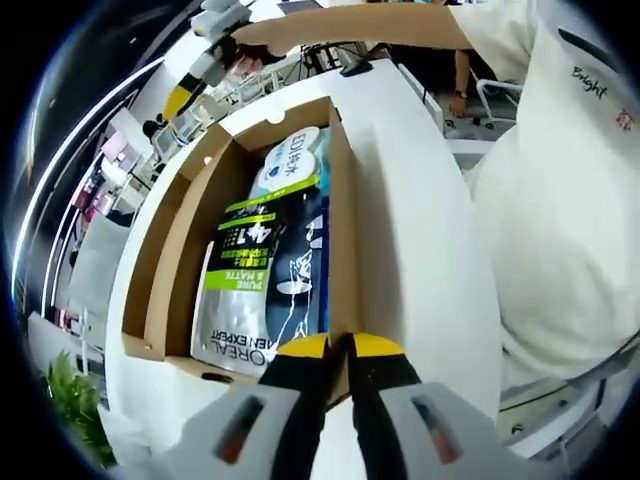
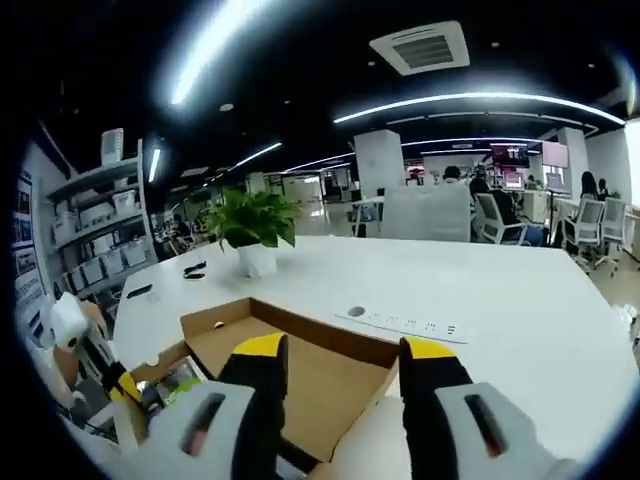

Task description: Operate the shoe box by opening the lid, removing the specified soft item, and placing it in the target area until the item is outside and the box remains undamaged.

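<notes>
In the left gripper view, my left gripper (image 1: 338, 348) rises from 6 o'clock with its yellow-tipped fingers (image 1: 302, 348) pressed nearly together, only a thin slit between them. The tips sit at the near wall of the shoe box (image 1: 345, 230); I cannot tell whether they pinch the cardboard edge. The box is open, brown cardboard, and runs from 6 o'clock toward 12 o'clock on the white surface (image 1: 410, 170). Inside it lie soft pouches: a black, white and green pouch (image 1: 245, 290) at the near end and a white and blue pouch (image 1: 290, 160) toward 12 o'clock. My right gripper (image 1: 205, 55) enters this view at 11 o'clock, past the far end of the box, held by a hand (image 1: 250, 45). A white garment (image 1: 560, 200) covers the 3 o'clock side.

In the right gripper view, my right gripper (image 2: 345, 365) rises from 6 o'clock with its fingers (image 2: 258, 370) spread wide and nothing between them. Beyond the tips lies the brown lid flap (image 2: 300, 375), flat and open, at 6 o'clock. The left gripper (image 2: 95, 365) shows at 8 o'clock. A potted plant (image 2: 252, 225) stands on the surface (image 2: 500, 290) at 11 o'clock, well apart from the box. A grey strip (image 2: 405, 322) lies just beyond the flap.
</notes>
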Demonstrator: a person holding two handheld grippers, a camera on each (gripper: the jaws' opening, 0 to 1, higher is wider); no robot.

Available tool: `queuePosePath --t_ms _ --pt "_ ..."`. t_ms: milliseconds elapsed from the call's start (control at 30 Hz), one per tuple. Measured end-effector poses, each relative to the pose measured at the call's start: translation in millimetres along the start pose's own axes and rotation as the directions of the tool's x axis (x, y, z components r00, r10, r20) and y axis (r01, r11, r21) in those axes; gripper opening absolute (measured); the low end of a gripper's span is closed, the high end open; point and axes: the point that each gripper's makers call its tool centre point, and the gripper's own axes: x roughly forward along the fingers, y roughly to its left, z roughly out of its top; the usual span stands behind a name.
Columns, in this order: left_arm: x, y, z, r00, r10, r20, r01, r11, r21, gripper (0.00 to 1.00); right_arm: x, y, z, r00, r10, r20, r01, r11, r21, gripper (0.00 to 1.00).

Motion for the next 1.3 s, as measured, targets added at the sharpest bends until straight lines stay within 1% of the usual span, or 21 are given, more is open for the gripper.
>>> queuePosePath --t_ms 67,100,167,267,333,500,600,667,733,800,833,967,1000,1033,1067,1100,1133,1167,1200,1233,1300 --pt "0 0.1 0.0 1.0 -0.006 0.003 0.006 1.0 -0.013 0.06 -6 2 -1.1 1.0 0.009 -0.012 -0.009 1.0 0.02 0.27" --pt "0 0.4 0.1 1.0 -0.008 0.004 0.008 1.0 -0.018 0.06 -7 4 -0.3 1.0 0.018 -0.008 -0.018 1.0 0.017 0.28" --pt "0 -0.2 0.2 1.0 -0.009 0.004 0.009 1.0 -0.016 0.06 -10 8 1.6 1.0 0.025 0.005 -0.025 1.0 0.003 0.34" --pt "0 -0.6 0.4 1.0 -0.006 0.005 0.006 1.0 -0.008 0.06 -14 19 1.1 0.998 0.065 -0.003 -0.065 0.997 -0.029 0.29" --pt "0 -0.7 0.5 1.0 -0.003 0.007 0.003 1.0 -0.006 0.06 -17 23 2.0 0.998 0.07 0.002 -0.069 0.997 -0.045 0.26" --pt "0 -0.6 0.7 1.0 -0.007 0.007 0.007 1.0 -0.016 0.06 -28 40 12.4 0.989 0.128 0.068 -0.127 0.992 -0.029 0.29" --pt "0 -0.9 0.9 1.0 -0.01 0.008 0.01 1.0 -0.009 0.06 -34 48 13.2 0.987 0.143 0.074 -0.14 0.989 -0.051 0.29" --pt "0 -1.1 0.9 1.0 -0.008 0.008 0.008 1.0 -0.004 0.06 -37 52 11.3 0.988 0.145 0.057 -0.139 0.987 -0.084 0.27" --pt "0 -1.0 0.8 1.0 -0.002 0.008 0.002 1.0 0.001 0.06 -39 53 11.9 0.989 0.14 0.056 -0.135 0.988 -0.08 0.27" --pt "1 -1.0 -0.3 1.0 -0.004 0.003 0.004 0.998 -0.066 0.06 -43 58 15.7 0.985 0.157 0.076 -0.153 0.987 -0.058 0.3" --pt "1 0.0 0.2 1.0 -0.01 0.005 0.01 0.998 -0.068 0.06 -45 60 16.8 0.982 0.168 0.082 -0.164 0.985 -0.048 0.32" --pt "1 -1.3 0.3 1.0 -0.014 0.004 0.014 1.0 -0.018 0.06 -51 65 16.3 0.978 0.193 0.078 -0.189 0.98 -0.057 0.33" --pt "1 -1.2 0.3 1.0 -0.013 0.002 0.013 1.0 -0.018 0.06 -53 65 14.4 0.979 0.193 0.064 -0.189 0.98 -0.057 0.35" --pt "1 -1.1 0.4 1.0 -0.014 0.001 0.014 1.0 -0.018 0.06 -56 68 14.7 0.977 0.203 0.064 -0.198 0.978 -0.072 0.41" --pt "1 -1.0 0.3 1.0 -0.015 0.0 0.015 1.0 -0.021 0.06 -58 70 16.7 0.974 0.214 0.072 -0.207 0.975 -0.085 0.46" --pt "1 -1.0 0.3 1.0 -0.016 0.0 0.016 1.0 -0.023 0.06 -61 75 21.2 0.966 0.238 0.102 -0.225 0.967 -0.122 0.51" --pt "1 -1.0 0.4 1.0 -0.016 0.001 0.016 1.0 -0.024 0.06 -62 75 22.5 0.966 0.231 0.116 -0.214 0.966 -0.143 0.53" --pt "1 -1.2 0.4 1.0 -0.015 0.001 0.016 1.0 -0.025 0.06 -64 74 21.0 0.971 0.213 0.11 -0.192 0.966 -0.173 0.54" --pt "1 -1.2 0.4 1.0 -0.015 0.001 0.015 1.0 -0.026 0.06 -64 75 19.2 0.972 0.212 0.105 -0.191 0.965 -0.178 0.56" --pt "1 -1.2 0.4 1.0 -0.014 0.002 0.014 1.0 -0.028 0.06 -65 77 16.8 0.971 0.216 0.097 -0.198 0.965 -0.17 0.58" --pt "1 -1.3 0.5 1.0 -0.012 0.004 0.012 1.0 -0.029 0.06 -66 82 11.9 0.968 0.241 0.073 -0.226 0.959 -0.17 0.58"
